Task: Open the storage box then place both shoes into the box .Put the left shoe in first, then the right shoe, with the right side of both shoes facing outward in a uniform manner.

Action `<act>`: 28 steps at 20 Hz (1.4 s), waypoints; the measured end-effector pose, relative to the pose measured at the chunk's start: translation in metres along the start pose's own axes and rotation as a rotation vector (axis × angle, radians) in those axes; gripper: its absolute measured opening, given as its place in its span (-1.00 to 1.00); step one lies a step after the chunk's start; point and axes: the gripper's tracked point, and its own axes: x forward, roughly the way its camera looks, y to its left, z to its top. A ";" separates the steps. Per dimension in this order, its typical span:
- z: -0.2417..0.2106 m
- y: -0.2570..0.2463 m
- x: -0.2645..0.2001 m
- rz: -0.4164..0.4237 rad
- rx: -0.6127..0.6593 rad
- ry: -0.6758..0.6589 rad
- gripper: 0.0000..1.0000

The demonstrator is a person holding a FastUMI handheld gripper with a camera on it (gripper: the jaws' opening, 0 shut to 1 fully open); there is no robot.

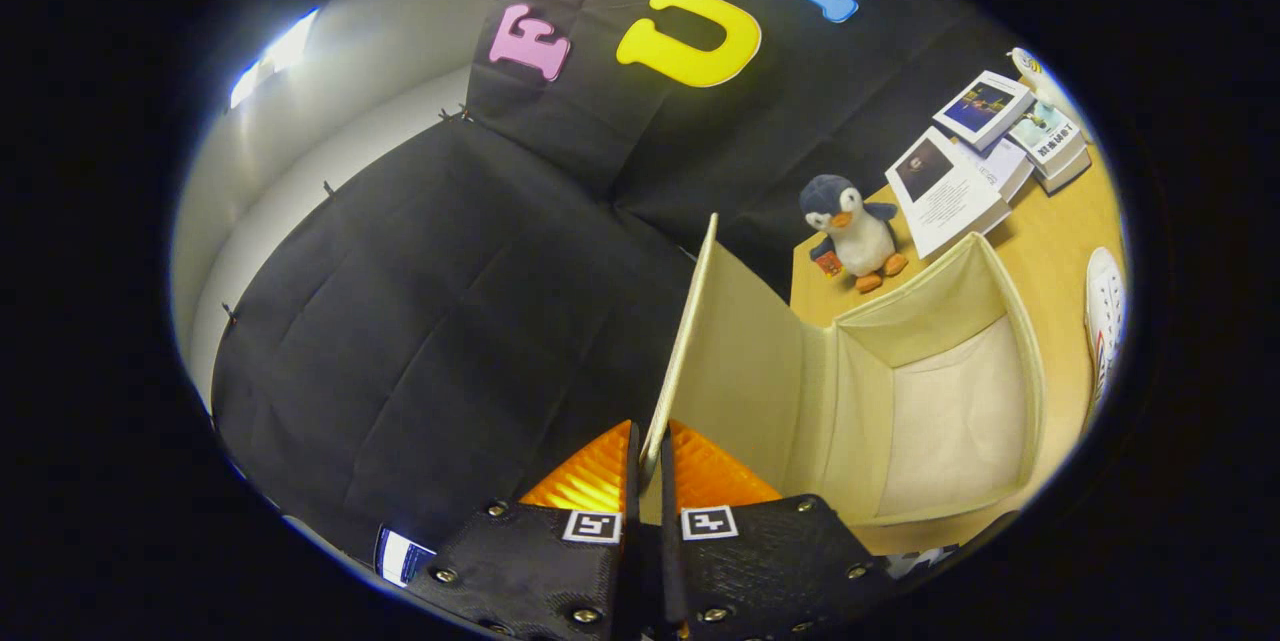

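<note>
The gripper (648, 466) has its 2 fingers pinched narrow on the lid (700, 341) of the storage box (1025, 361), swung upright; step 1, opening, looks nearly done. A white shoe (1105, 316) lies right of the box. Next likely: release the lid and fetch the left shoe.

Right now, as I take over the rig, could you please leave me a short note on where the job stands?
Gripper: shut on the lid of the storage box, both fingers pinching the lid's edge, lid lifted upright.
Box: on the wooden table, open, and what can be seen of the inside holds no shoe.
Shoes: one white shoe lies on the table beyond the box's far side.
Also on the table: toy penguin and books behind the box.
Done: box opened.
Left: let go of the lid, put in the left shoe, then the right, right sides facing outward.
</note>
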 end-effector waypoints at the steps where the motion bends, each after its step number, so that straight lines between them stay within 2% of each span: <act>1: -0.004 0.003 0.005 0.000 -0.016 0.008 -0.85; 3: -0.011 0.009 0.015 0.011 -0.048 0.030 -0.85; 4: -0.012 0.010 0.017 0.013 -0.067 0.039 -0.71; 5: -0.015 0.011 0.017 0.013 -0.091 0.051 -0.71; 6: -0.015 0.011 0.017 0.010 -0.121 0.060 -0.32; 8: -0.014 0.010 0.015 0.003 -0.179 0.066 -0.20; 9: -0.014 0.009 0.010 0.003 -0.200 0.070 0.05; 10: -0.012 0.007 0.006 -0.005 -0.218 0.070 0.58; 12: -0.003 -0.006 -0.003 -0.046 -0.267 0.055 0.93; 16: 0.022 -0.033 -0.030 -0.140 -0.361 0.012 0.94; 21: 0.055 -0.069 -0.065 -0.242 -0.408 -0.041 0.94; 25: 0.079 -0.108 -0.097 -0.358 -0.487 -0.067 0.94; 28: 0.092 -0.139 -0.118 -0.432 -0.497 -0.085 0.95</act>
